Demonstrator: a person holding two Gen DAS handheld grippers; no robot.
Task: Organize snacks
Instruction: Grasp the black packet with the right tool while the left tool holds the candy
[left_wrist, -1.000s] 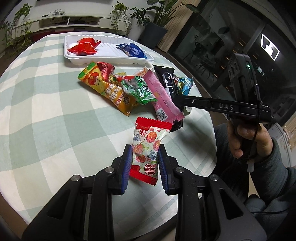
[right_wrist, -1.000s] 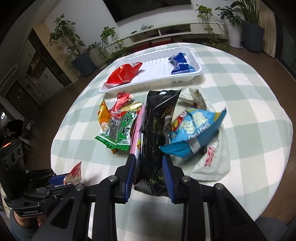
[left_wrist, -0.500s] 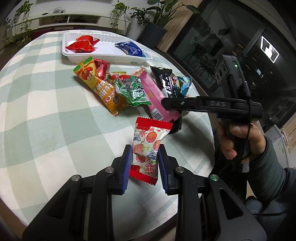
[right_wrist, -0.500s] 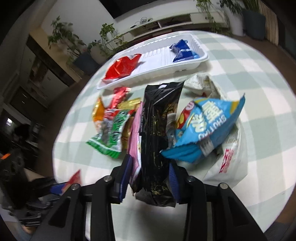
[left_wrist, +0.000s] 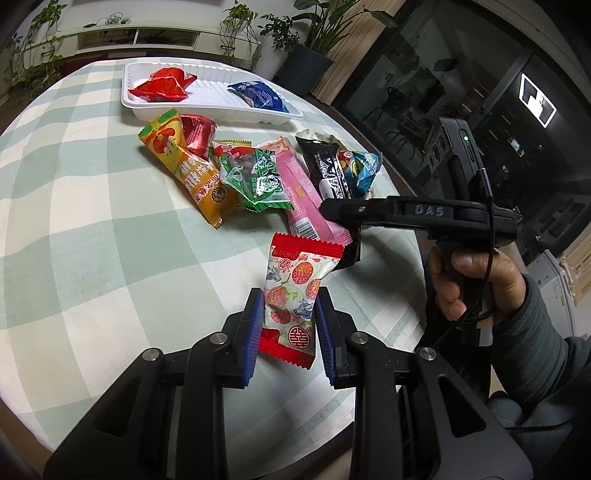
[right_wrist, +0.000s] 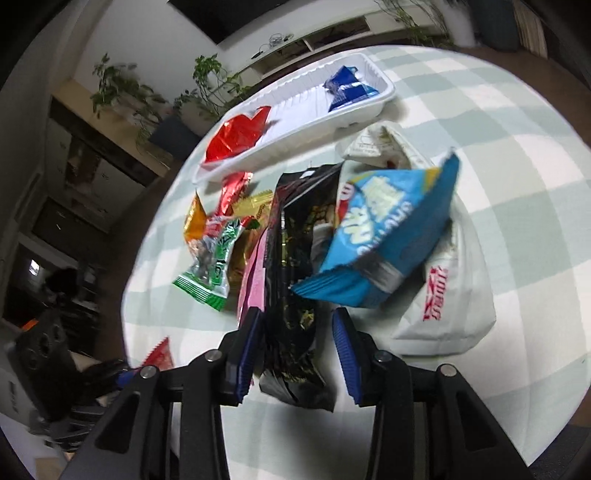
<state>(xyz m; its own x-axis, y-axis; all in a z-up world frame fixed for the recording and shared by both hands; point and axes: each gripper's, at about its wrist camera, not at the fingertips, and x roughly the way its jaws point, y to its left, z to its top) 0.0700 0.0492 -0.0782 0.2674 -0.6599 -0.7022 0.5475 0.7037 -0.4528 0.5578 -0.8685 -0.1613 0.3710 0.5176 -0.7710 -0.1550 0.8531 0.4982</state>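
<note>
Right gripper (right_wrist: 298, 345) has rolled and loosened round the black packet (right_wrist: 295, 288) in the near pile, grip unsettled, while left gripper (left_wrist: 289, 320) stays clamped on the floral candy packet (left_wrist: 295, 295).

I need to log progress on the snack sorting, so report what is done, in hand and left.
Done: a red packet and a blue packet lie in the white tray. In hand: the left gripper grips a red-edged candy packet; the right gripper brackets a black packet. Left: the pile before the tray.
</note>
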